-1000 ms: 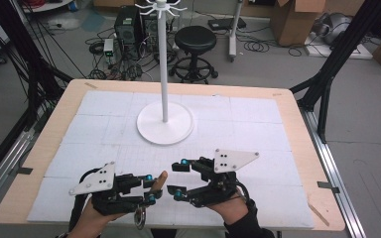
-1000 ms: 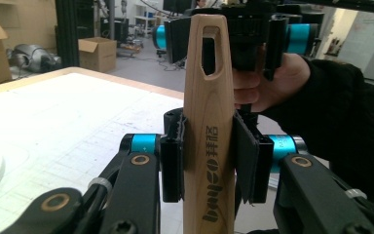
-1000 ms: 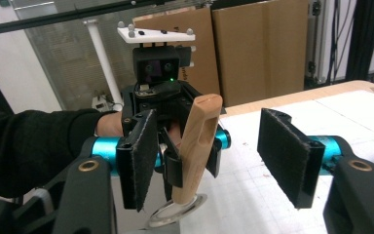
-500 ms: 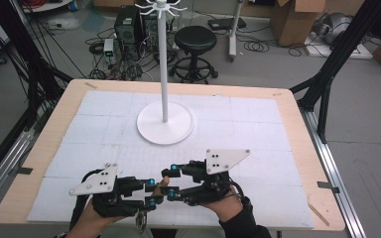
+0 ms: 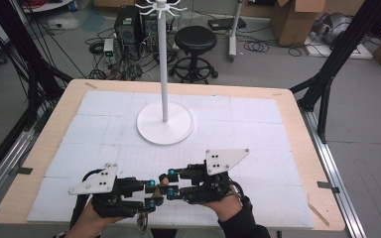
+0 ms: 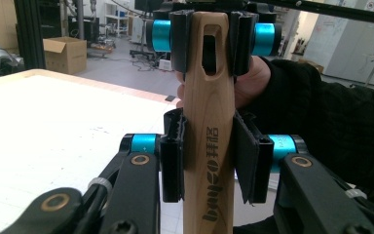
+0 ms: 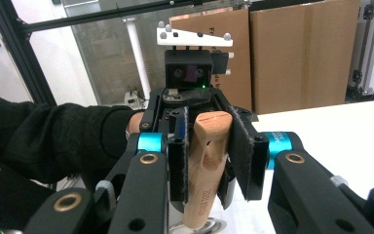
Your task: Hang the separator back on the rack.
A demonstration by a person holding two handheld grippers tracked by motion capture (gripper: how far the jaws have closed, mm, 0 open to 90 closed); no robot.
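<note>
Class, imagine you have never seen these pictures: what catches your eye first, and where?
A pale wooden handle with a slot and dark lettering is gripped by the left gripper and the right gripper at the table's near edge. Behind them, a tall white stand on a round base rises mid-table.

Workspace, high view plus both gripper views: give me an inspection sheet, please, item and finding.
Surface: table with wooden edge, covered by white mat.
Job's things: wooden handle with a slot near its end, held between both grippers; white stand upright mid-table.
Clutter: nothing seen on the mat.
Grippers: left gripper and right gripper both closed on the handle.
Cables: bundles on the floor behind the table.
Surroundings: black stool, cardboard boxes.
</note>
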